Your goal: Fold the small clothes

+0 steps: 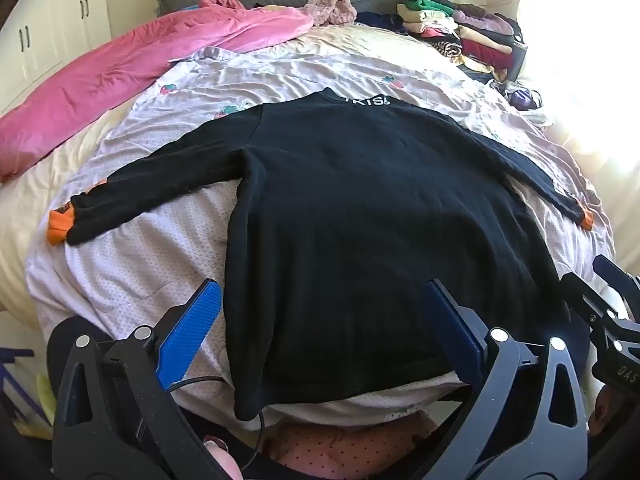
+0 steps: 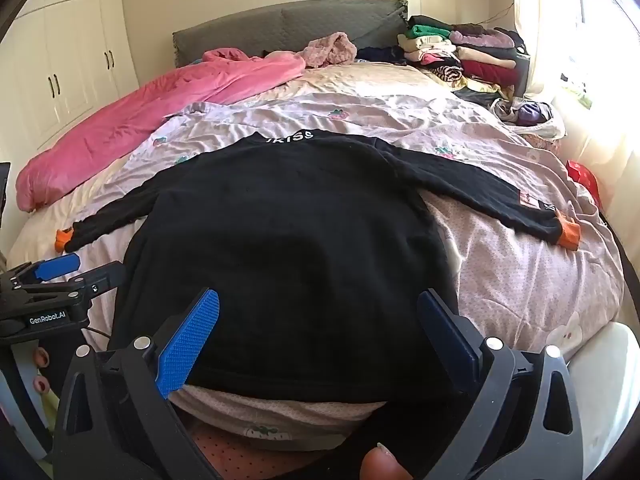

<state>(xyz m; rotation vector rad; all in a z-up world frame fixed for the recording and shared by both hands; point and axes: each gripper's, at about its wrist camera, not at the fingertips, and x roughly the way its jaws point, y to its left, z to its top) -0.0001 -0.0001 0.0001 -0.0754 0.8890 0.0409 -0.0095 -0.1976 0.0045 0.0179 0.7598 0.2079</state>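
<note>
A black long-sleeved top (image 1: 360,208) (image 2: 288,240) with orange cuffs and white lettering at the collar lies flat, back up, on the pale pink bedspread (image 1: 132,264), both sleeves spread out. My left gripper (image 1: 324,292) hovers wide open over the hem's left part, with nothing pinched between its blue pads. My right gripper (image 2: 320,300) stands wide open above the hem's right part, likewise holding nothing. In the right wrist view the left gripper (image 2: 76,268) shows at the left edge.
A pink duvet (image 1: 120,76) lies bunched along the bed's left side. Stacks of folded clothes (image 1: 460,28) sit at the back right by the grey headboard (image 2: 288,28). A bag of small items (image 2: 528,116) rests near the bright window. White wardrobes stand on the left.
</note>
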